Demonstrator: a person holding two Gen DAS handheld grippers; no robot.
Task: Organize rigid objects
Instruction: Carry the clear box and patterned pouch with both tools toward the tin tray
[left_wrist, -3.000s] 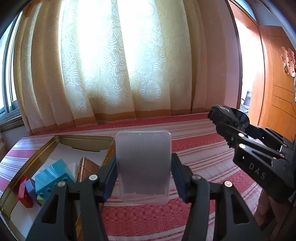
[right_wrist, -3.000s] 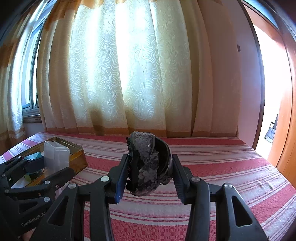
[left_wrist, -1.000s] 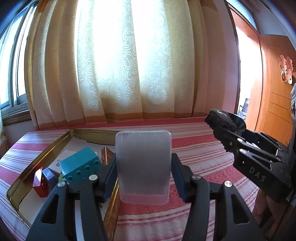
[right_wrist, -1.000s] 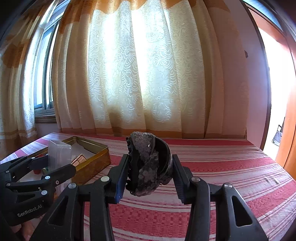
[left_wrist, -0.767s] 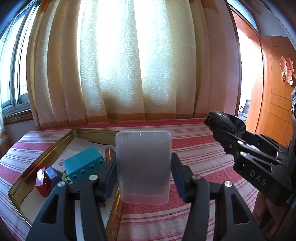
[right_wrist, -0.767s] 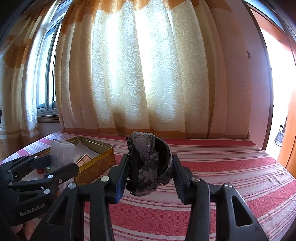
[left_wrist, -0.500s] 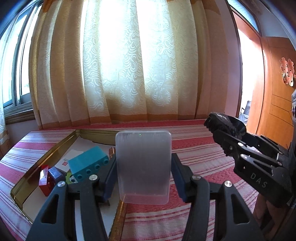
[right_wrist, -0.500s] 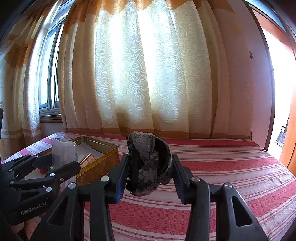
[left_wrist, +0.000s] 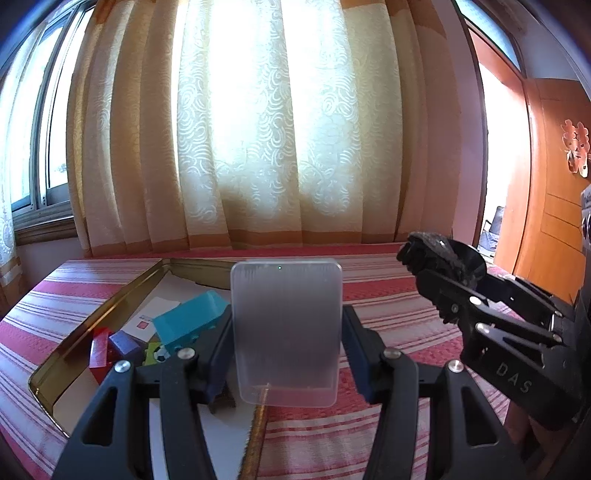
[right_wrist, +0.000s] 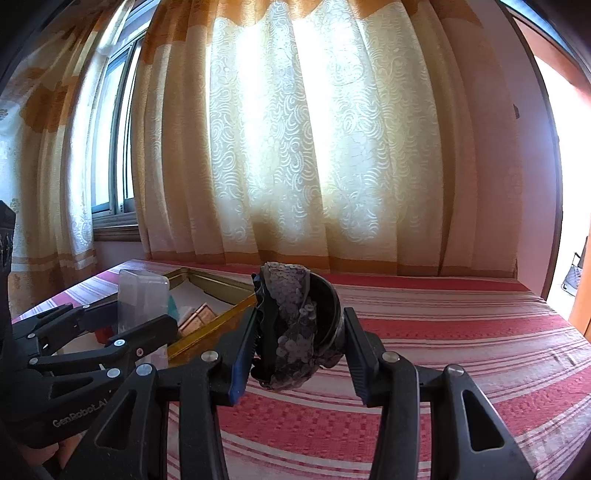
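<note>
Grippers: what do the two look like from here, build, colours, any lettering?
Both are matte black plastic scissor-style frames with triangular cut-outs and silver rivets at the pivots. Each finger ends in a ribbed blue pad. The left gripper carries white "GenRobot.AI" lettering on its side; the right gripper reads "DAS". No cables or sleeves are visible.

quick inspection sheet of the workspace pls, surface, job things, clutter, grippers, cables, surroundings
surface: red and white striped cloth, flat.
job's things: gold tin tray holding a teal block, red block, purple block; frosted plastic box; dark sequined object.
clutter: white card in the tray.
grippers: left gripper shut on the frosted plastic box; right gripper shut on the dark sequined object.
cables: nothing seen.
surroundings: patterned curtain, window, wooden door.
</note>
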